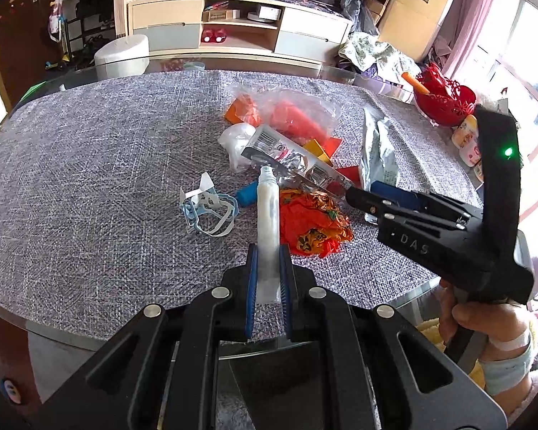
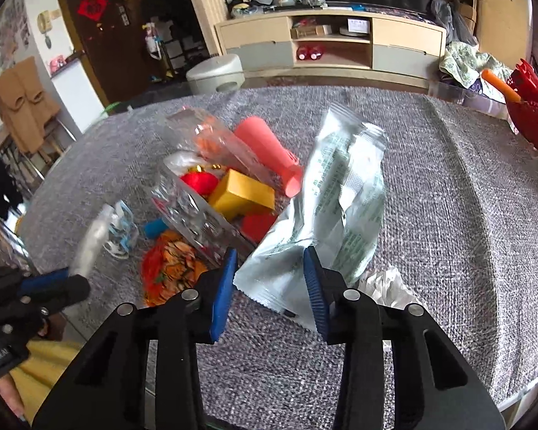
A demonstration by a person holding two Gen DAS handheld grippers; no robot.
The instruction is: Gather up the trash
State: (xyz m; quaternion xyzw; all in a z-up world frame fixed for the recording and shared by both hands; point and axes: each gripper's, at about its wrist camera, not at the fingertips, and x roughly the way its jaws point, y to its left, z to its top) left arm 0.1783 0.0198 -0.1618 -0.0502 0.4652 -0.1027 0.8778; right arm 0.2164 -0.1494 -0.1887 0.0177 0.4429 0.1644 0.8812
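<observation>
We see our left gripper (image 1: 269, 279) clamped on a slim, milky-white translucent plastic tube (image 1: 268, 222), raised above the grey woven tablecloth (image 1: 89, 179). Our right gripper (image 2: 269, 286) stands part-open astride a crinkled pale-green foil packet (image 2: 326, 208).

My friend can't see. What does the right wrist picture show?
The right hand-held gripper hovers open around the corner of a pale green wrapper on a grey table. Left of it lies a trash heap: clear plastic, a yellow box, orange crumpled paper.
</observation>
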